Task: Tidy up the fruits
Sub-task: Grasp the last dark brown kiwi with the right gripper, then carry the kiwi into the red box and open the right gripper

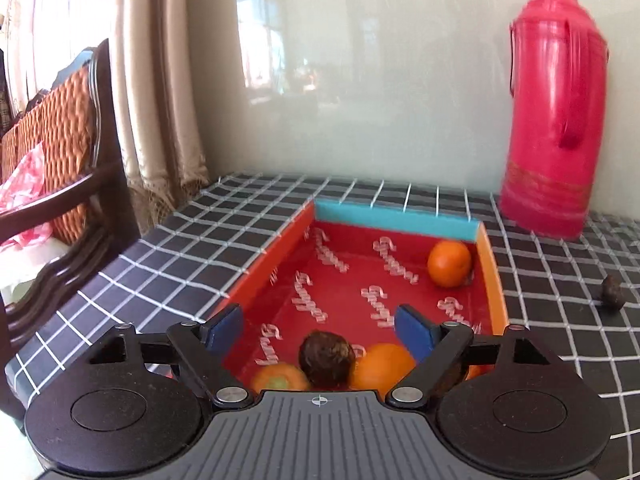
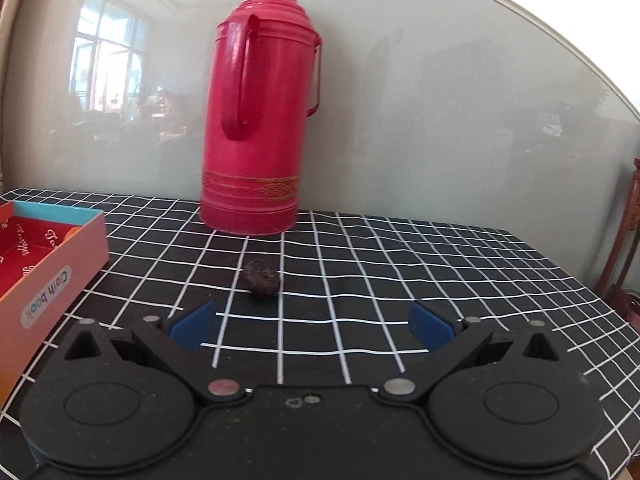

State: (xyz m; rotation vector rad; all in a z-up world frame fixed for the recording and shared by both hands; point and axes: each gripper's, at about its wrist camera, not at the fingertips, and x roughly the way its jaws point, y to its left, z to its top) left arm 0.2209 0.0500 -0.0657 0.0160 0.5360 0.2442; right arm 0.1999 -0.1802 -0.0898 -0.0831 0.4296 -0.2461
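While the left gripper (image 1: 320, 326) hovers over the box (image 1: 494, 280), fingers spread and holding nothing, three oranges (image 1: 449, 263) and a brown fruit (image 1: 326, 358) lie inside; right gripper (image 2: 312, 324) likewise spread. One dark fruit (image 2: 262, 277) sits on the surface (image 2: 400, 280), near the flask (image 2: 260, 120).

The left gripper (image 1: 320, 330), its blue-padded jaws spread wide with nothing between them, hangs over the near end of a shallow red-lined cardboard box (image 1: 276, 258) with a turquoise far wall. Inside at the near end lie a dark brown wrinkled round fruit (image 1: 327, 358) between two oranges (image 1: 382, 364), touching both; another orange (image 1: 449, 263) sits in the far right corner. On the black white-gridded tablecloth (image 1: 192, 232), a small dark lump (image 1: 612, 293), possibly another fruit, lies right of the box. A blurred red thermos flask (image 1: 554, 120) stands at the tabletop's far edge.
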